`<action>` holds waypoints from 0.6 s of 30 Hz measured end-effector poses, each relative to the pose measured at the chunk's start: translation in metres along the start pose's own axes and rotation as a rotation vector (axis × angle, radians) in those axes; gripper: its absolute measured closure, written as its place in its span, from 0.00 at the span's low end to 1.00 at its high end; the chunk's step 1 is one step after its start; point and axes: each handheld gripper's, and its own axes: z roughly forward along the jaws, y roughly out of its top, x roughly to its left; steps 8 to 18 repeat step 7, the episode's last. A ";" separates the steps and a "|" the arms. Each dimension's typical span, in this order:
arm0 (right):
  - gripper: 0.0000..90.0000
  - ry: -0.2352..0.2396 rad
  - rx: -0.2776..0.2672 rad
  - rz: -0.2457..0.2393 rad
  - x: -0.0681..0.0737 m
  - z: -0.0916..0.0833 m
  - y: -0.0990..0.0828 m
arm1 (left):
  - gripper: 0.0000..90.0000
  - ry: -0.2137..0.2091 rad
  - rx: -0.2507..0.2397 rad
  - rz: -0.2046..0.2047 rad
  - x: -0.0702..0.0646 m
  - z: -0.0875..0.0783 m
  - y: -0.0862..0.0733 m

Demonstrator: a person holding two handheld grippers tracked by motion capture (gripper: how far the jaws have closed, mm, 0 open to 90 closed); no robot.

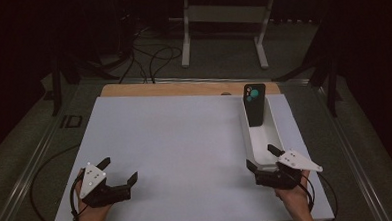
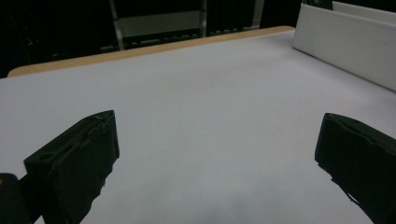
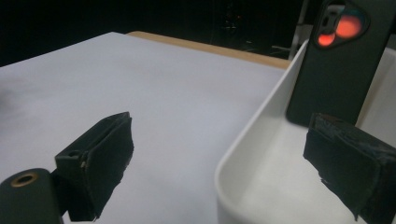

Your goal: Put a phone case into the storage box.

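1. White paper-covered table (image 1: 176,151) lies under a fixed camera, with a narrow white tray (image 1: 249,138) set lengthwise near its right edge
2. Inside the tray a dark phone (image 1: 255,104) leans upright at the far end, camera bump uppermost (its lens spots look teal from above, orange-red in the right gripper view)
3. At the tray's near end the right gripper (image 1: 264,157) has its jaws spread wide, one outside the near left wall and one over the tray's inside; it grips nothing and is well short of the phone
4. Over bare table at the near left corner, well apart from the tray, the left gripper (image 1: 119,170) also has its jaws spread and holds nothing
5. Likely risk: reaching forward with a jaw on each side of the wall could catch the rim (image 3: 243,144) and shove the light tray
6. Likely risk: a nudge instead of a firm pinch could tip the leaning phone flat
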 end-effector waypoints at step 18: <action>0.09 -0.004 -0.004 0.014 0.001 -0.005 -0.016 | 0.00 0.007 -0.003 -0.001 0.001 -0.002 0.001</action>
